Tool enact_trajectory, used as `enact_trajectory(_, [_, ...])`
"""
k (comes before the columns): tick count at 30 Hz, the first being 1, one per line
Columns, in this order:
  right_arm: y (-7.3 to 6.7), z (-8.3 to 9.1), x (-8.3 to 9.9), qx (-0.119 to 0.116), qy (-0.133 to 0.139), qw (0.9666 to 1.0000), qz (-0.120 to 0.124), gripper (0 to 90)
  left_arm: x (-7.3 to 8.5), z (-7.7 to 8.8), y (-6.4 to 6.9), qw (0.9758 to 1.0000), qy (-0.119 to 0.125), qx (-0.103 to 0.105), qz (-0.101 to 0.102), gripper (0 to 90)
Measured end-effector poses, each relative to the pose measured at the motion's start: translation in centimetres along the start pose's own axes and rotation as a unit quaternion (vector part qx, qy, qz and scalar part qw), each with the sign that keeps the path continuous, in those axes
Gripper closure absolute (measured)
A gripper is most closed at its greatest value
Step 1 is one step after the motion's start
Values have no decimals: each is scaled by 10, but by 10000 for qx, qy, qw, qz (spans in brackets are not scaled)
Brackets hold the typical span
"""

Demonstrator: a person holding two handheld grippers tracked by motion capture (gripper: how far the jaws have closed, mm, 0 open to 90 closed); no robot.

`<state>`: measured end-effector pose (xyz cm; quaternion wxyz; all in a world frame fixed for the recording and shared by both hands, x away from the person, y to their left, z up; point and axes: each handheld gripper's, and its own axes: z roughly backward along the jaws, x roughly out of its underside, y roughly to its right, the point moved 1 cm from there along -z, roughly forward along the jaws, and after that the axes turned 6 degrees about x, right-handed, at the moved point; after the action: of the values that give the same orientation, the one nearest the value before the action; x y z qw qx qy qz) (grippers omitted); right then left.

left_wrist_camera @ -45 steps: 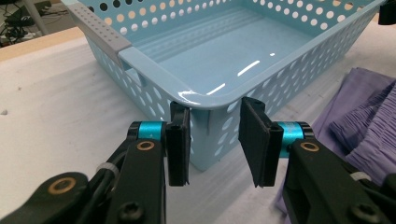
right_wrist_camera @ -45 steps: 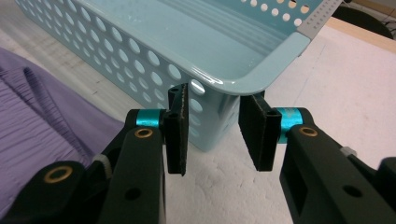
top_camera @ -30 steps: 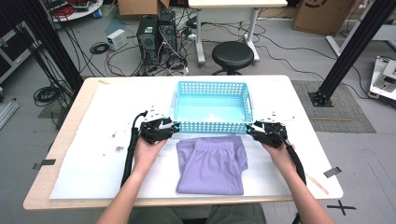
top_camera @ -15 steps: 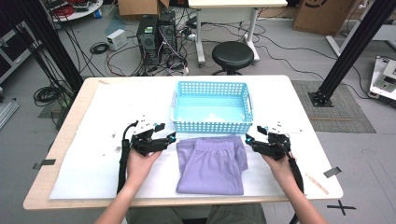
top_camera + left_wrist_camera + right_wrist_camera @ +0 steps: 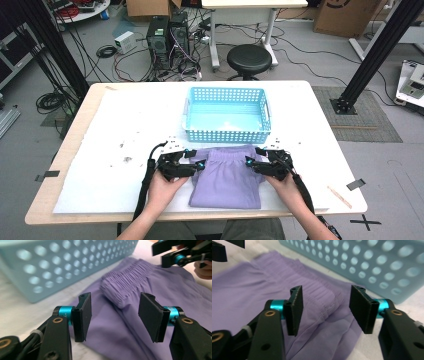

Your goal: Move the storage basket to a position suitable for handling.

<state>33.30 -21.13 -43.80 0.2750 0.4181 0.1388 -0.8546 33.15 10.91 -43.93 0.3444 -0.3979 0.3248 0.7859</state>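
Note:
A folded purple garment (image 5: pixel 227 177) with a gathered waistband lies on the white table cover, just in front of a light blue perforated basket (image 5: pixel 227 116). My left gripper (image 5: pixel 199 165) is at the garment's left edge, open, its jaws either side of the waistband's end (image 5: pixel 120 290) without touching. My right gripper (image 5: pixel 248 164) is at the garment's right edge, open too, jaws straddling the waistband's other end (image 5: pixel 325 300). The basket wall (image 5: pixel 50 267) stands close behind the cloth. The other gripper (image 5: pixel 180 252) shows across the garment.
The basket (image 5: pixel 372 267) is empty and blocks the way just beyond the garment. White table cover (image 5: pixel 125 125) stretches to the left and right of it. A stool (image 5: pixel 249 59), computers and cables stand on the floor past the table's far edge.
Both grippers have moved inward from the garment's sides to its upper corners. Both stay open.

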Motion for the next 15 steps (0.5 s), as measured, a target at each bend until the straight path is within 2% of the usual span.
enact_trajectory(4, [-2, -9, 1, -155, -300, 9994, 90, 631, 0, -10, 4, 9995, -249, 152, 70, 511])
enact_trajectory(6, [-3, -9, 1, -201, -307, 9992, 130, 677, 0, -14, 5, 9990, -387, 219, 61, 574])
enact_trajectory(10, [-2, -7, 1, -237, -293, 9991, 182, 742, 2, -22, 5, 9979, -603, 224, 45, 704])
enact_trajectory(12, [-2, -7, 0, -200, -254, 9992, 241, 785, 2, -24, 4, 9978, -639, 179, -1, 767])
enact_trajectory(15, [-2, -6, -2, -157, -177, 9993, 281, 804, 0, -23, 3, 9984, -555, 119, -51, 823])
